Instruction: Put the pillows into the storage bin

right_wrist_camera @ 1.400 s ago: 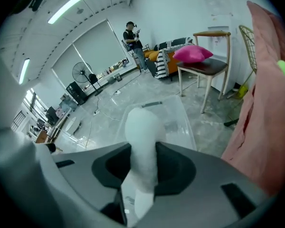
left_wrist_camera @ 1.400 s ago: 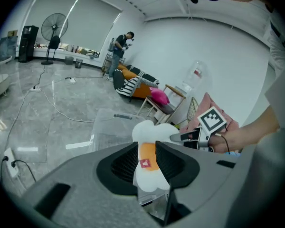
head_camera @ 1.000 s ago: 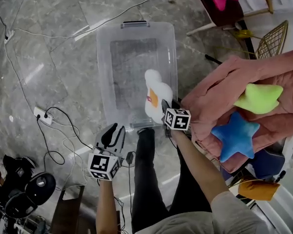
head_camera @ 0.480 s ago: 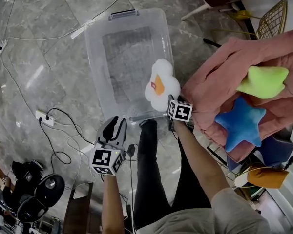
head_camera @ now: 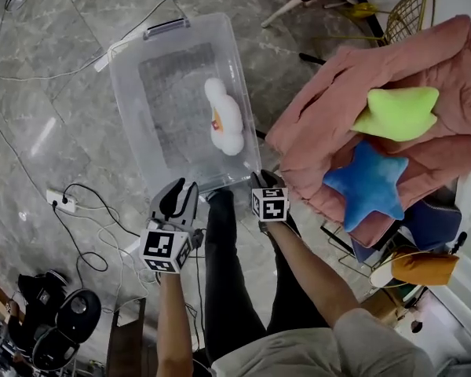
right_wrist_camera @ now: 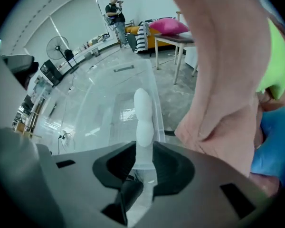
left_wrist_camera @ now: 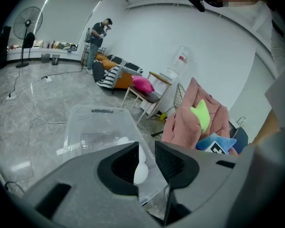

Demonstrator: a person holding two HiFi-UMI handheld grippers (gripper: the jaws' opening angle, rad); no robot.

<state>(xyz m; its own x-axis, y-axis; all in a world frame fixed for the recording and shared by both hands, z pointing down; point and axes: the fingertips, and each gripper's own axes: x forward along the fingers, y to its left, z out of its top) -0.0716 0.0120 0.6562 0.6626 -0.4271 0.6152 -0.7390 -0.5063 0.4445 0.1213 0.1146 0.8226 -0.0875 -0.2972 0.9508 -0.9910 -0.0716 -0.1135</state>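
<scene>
Pictured from above: my left gripper (head_camera: pixel 182 187) reaches forward at a shallow downward slant, its marker cube (head_camera: pixel 165 251) facing up ahead of my bare left forearm (head_camera: pixel 169 320). Its jaws stand a narrow gap apart, with nothing between the pads (left_wrist_camera: pixel 170 161). My right gripper (head_camera: pixel 259 181) points steeply down with its own marker cube on top, and my right forearm (head_camera: pixel 310 272) runs back to a pale sleeve (head_camera: pixel 377 344) at the elbow. Its jaws have just been closing and stand a slim gap apart, gripping nothing. The two grippers sit side by side, apart, with my dark-trousered legs (head_camera: pixel 231 297) between my arms.
</scene>
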